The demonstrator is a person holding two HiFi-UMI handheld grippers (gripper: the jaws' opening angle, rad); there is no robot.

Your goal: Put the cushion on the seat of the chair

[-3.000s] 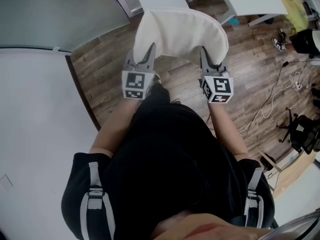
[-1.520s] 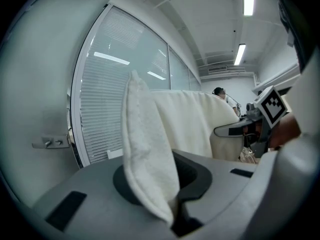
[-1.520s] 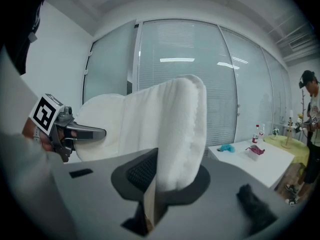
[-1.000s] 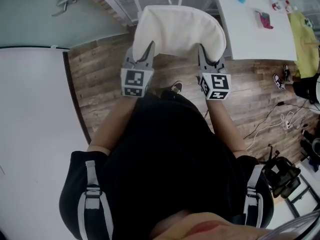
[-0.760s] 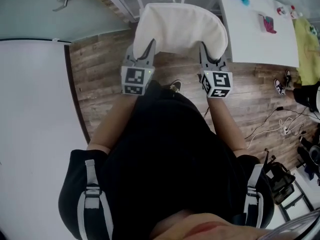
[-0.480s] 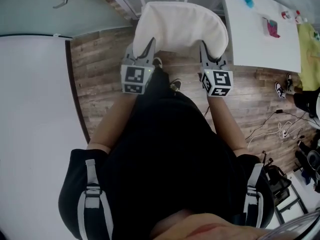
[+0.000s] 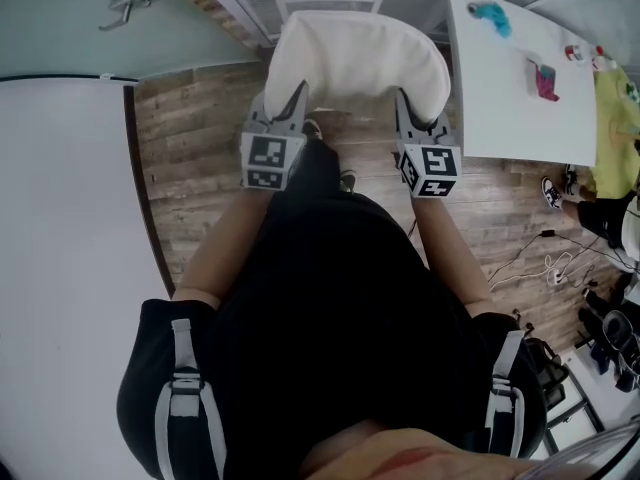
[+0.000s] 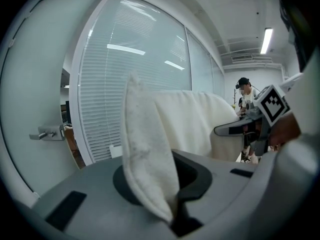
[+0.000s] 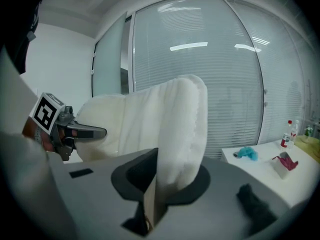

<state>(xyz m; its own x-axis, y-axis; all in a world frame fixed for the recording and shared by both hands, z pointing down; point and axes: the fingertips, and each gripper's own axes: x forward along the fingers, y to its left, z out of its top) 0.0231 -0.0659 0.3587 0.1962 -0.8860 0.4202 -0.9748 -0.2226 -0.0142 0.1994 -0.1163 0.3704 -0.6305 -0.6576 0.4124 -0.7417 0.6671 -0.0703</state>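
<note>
Claws are both pinching the cushion, one on each side.

I am watching the left claw (image 7: 298, 96) squeezing the left edge of the white cushion (image 7: 358, 60), and the right claw (image 7: 404, 100) is squeezing the right edge. Both claws are almost closed, with only the soft cloth between their jaws. The cushion is hanging up in the air in front of the person, and it is bending up like a little hill between the two claws. It is floating over the brown wooden floor (image 7: 195, 158). A white counter (image 7: 510, 103) is sitting off to its right, and a blue-green thing (image 7: 489, 14) and a pink thing (image 7: 545, 78) are lying on it. A glass wall with white blinds (image 8: 140, 84) is standing behind the cushion.
</note>
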